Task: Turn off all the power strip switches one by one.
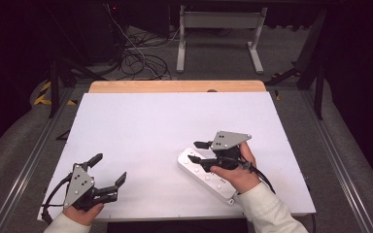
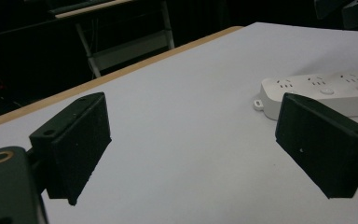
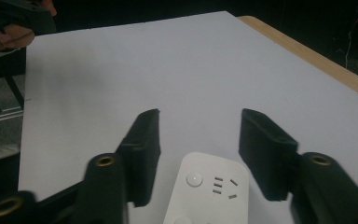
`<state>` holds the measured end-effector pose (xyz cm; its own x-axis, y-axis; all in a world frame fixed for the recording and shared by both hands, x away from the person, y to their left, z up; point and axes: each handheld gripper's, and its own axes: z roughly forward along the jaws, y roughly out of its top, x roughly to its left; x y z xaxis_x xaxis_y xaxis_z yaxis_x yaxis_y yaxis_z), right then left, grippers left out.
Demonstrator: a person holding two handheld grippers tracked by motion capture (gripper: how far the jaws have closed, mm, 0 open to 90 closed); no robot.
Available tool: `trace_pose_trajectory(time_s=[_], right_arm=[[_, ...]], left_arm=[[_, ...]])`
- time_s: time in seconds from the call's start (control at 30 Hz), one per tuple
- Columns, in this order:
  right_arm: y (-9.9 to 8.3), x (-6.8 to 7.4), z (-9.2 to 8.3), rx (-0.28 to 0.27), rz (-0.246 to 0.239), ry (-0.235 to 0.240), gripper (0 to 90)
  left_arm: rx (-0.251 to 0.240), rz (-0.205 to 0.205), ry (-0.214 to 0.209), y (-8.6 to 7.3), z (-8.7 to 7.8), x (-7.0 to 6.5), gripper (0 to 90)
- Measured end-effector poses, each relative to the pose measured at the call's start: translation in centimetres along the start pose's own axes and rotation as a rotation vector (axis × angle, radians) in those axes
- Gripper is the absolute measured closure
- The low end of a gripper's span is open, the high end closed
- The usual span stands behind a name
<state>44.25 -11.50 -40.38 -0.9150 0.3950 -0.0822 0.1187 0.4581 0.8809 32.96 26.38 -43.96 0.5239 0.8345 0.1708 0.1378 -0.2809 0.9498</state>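
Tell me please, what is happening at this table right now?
A person holds one set of tongs in each hand over a white table. The right tongs are open, jaws on either side of one end of a white power strip, not yet closed on it. The left tongs wait open, apart from the strip.

Dark room — grey floor (image 1: 213, 58), cables (image 1: 141, 60)

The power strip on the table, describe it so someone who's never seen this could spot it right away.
On the white table, look toward the near right part, under the right gripper. The power strip lies flat and slantwise there: a long white bar with rows of sockets and round buttons, the sole object on the table.
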Motion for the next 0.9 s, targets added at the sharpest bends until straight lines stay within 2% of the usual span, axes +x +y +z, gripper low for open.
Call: trace_pose_trajectory(time_s=[0.03,0.07,0.1,0.13,0.23,0.27,0.3,0.37,0.47,0.5,0.57,0.67,0.9], right_arm=[[0.0,0.0,0.0,0.000,0.000,0.000,56.2],[0.0,0.0,0.1,0.008,0.005,0.011,64.2],[0.1,0.1,0.2,0.035,-0.020,0.024,75.2],[0.1,0.1,0.3,0.034,-0.036,0.016,79.3],[0.3,0.3,0.6,0.046,-0.108,0.006,85.0],[0.4,0.4,0.8,0.046,-0.112,0.016,87.3],[0.5,0.4,0.9,0.072,-0.103,0.031,89.2],[0.6,0.4,1.1,0.084,-0.091,0.000,90.0],[0.6,0.4,1.4,0.083,-0.066,0.029,90.0],[0.7,0.3,1.8,0.100,-0.045,0.030,90.0],[0.6,0.3,2.1,0.109,-0.034,0.034,90.0],[0.4,0.1,3.2,0.153,-0.020,0.039,90.0],[-0.1,-0.3,4.6,0.220,0.004,0.015,90.0]], left_arm=[[0.000,0.000,0.000,0.0,0.0,0.0,10.7],[0.000,0.001,0.000,0.0,0.0,0.0,10.7],[0.000,0.000,0.000,0.0,0.0,0.0,10.8],[0.001,0.002,0.001,0.0,0.0,0.0,10.8],[-0.001,0.002,0.002,0.0,0.0,0.0,10.7],[-0.001,0.002,0.001,0.0,0.0,0.0,10.7],[-0.002,0.003,0.001,0.0,0.0,0.0,10.7],[-0.003,0.004,0.001,0.0,0.0,0.0,10.8],[-0.004,0.004,0.001,0.0,0.0,0.1,10.7],[-0.004,0.005,0.001,0.0,0.0,0.1,10.8],[-0.002,0.007,0.002,0.0,0.0,0.1,10.7],[-0.002,0.013,0.004,0.0,0.0,0.1,10.8],[0.000,0.006,0.002,0.0,0.0,0.1,10.8]])
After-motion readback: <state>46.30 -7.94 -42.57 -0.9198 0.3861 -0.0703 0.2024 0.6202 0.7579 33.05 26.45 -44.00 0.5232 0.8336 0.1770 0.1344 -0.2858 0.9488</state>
